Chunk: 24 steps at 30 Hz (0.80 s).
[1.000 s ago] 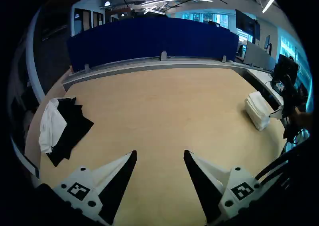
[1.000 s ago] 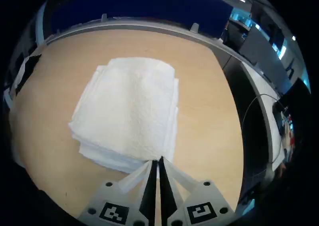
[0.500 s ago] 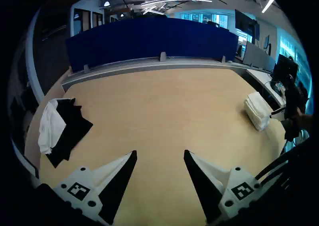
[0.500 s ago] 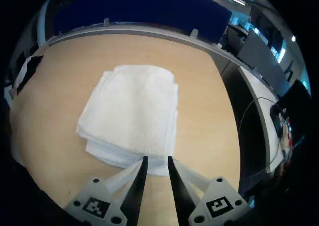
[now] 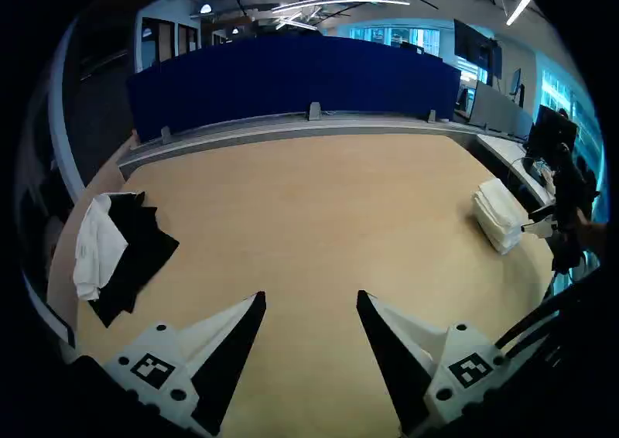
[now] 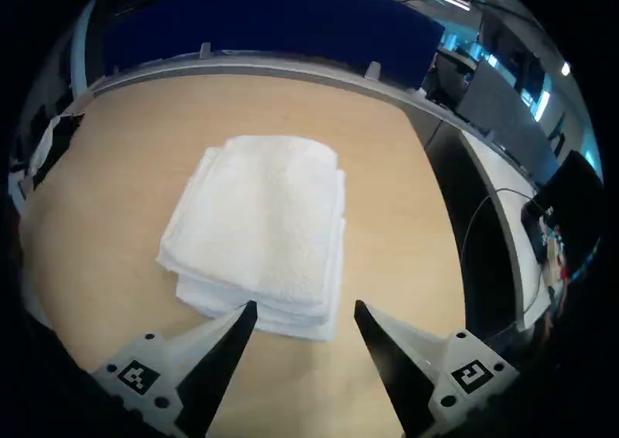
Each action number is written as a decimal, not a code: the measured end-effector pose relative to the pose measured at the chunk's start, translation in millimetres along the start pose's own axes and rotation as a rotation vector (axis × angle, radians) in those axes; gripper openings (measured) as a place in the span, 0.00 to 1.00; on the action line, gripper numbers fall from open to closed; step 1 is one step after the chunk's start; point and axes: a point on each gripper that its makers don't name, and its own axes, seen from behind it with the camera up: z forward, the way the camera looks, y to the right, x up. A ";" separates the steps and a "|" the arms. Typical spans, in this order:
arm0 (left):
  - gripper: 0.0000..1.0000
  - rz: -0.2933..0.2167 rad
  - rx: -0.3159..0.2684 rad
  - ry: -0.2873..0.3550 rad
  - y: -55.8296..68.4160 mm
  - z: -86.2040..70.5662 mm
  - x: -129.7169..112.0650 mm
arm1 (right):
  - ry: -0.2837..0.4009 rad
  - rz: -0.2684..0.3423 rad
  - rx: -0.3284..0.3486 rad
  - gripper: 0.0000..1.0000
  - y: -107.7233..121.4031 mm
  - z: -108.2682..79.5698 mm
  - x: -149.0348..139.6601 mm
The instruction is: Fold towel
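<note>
A stack of folded white towels [image 6: 259, 225] lies on the wooden table [image 6: 124, 175], just ahead of my right gripper [image 6: 303, 314], whose fingers stand open and empty, off the cloth. In the left gripper view the same stack [image 5: 499, 213] sits far off at the table's right edge, with the right gripper [image 5: 542, 227] and the hand holding it beside it. My left gripper [image 5: 309, 302] hovers open over bare wood near the front edge, holding nothing.
A loose pile of white and black cloth [image 5: 116, 248] lies at the table's left side, also glimpsed [image 6: 46, 140] in the right gripper view. A blue partition [image 5: 294, 74] runs along the back. Desks with monitors [image 5: 553, 132] stand past the right edge.
My right gripper went from shut at the towel stack's near edge to wide open and drew back a little. The left gripper stayed put.
</note>
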 end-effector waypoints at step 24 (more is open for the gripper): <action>0.87 -0.021 -0.001 0.046 -8.7 -1.3 10.9 | 0.280 0.107 -0.032 1.00 -16.7 -33.1 76.6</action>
